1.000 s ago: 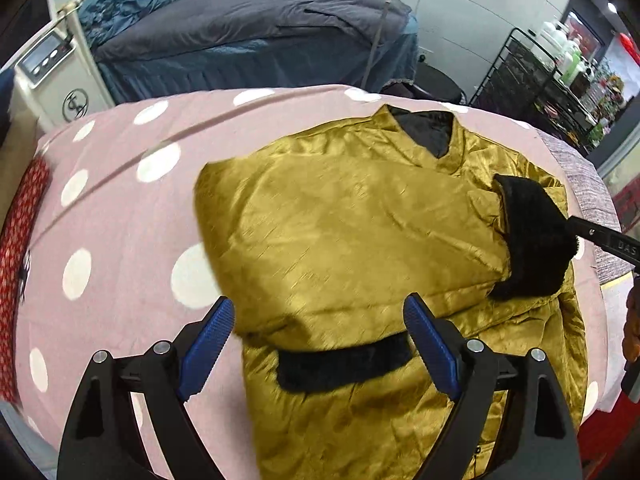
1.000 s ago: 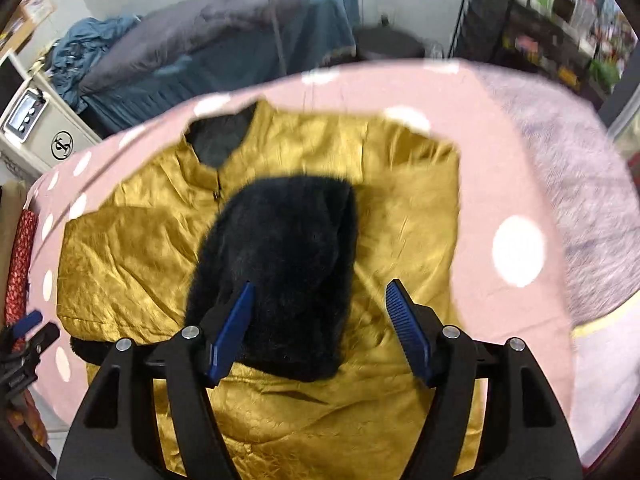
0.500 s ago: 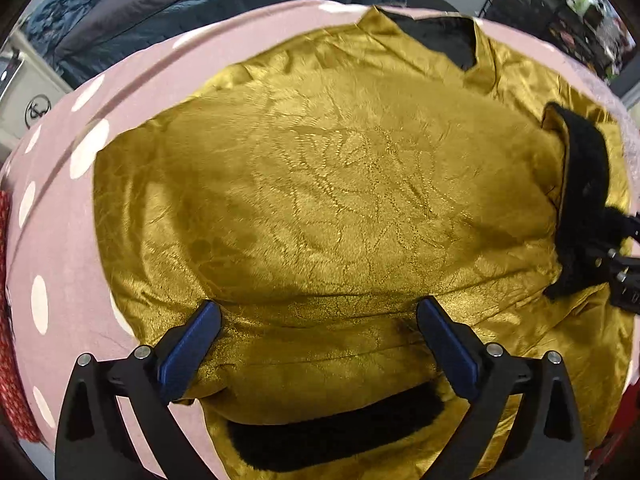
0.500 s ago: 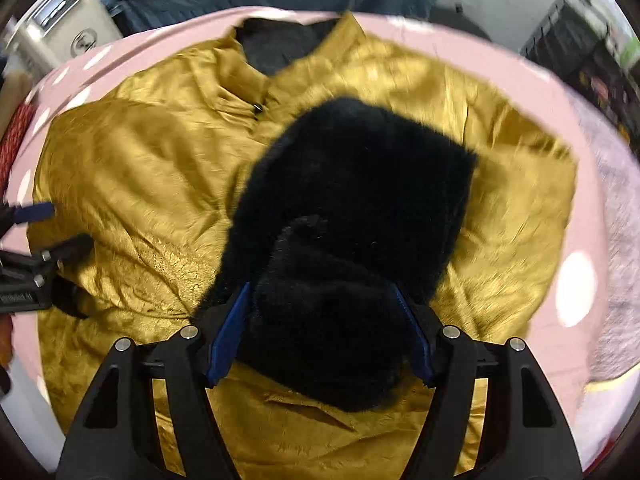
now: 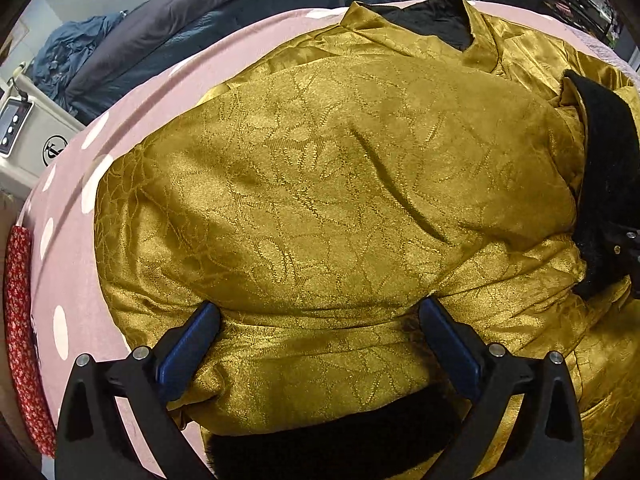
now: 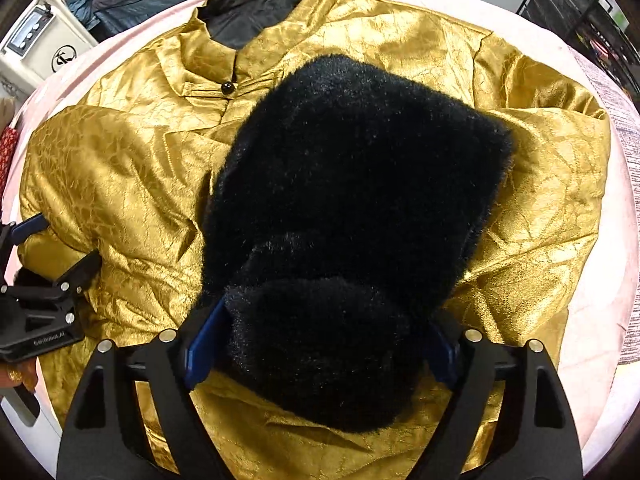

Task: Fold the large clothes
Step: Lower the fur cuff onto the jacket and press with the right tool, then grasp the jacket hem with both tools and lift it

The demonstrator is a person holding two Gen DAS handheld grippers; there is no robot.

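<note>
A gold brocade jacket [image 5: 340, 184] with black fur trim lies on a pink polka-dot bed cover [image 5: 68, 272]; it also fills the right wrist view [image 6: 132, 184]. My left gripper [image 5: 318, 338] is open, its blue pads straddling a folded gold sleeve, with a black fur cuff [image 5: 336, 440] just below. My right gripper [image 6: 320, 340] is open, with the black fur cuff [image 6: 352, 216] of the other sleeve bulging between its pads. The left gripper shows at the left edge of the right wrist view [image 6: 36, 240].
A white device [image 5: 24, 136] and a bed with dark blue-grey bedding [image 5: 224, 28] stand behind the cover. A black wire rack [image 6: 592, 12] is at the back right. A red patterned cloth [image 5: 20, 320] lies at the left edge.
Both grippers have moved down and forward, close onto the jacket. The right one now has the fur cuff between its pads; the left one straddles the gold sleeve.
</note>
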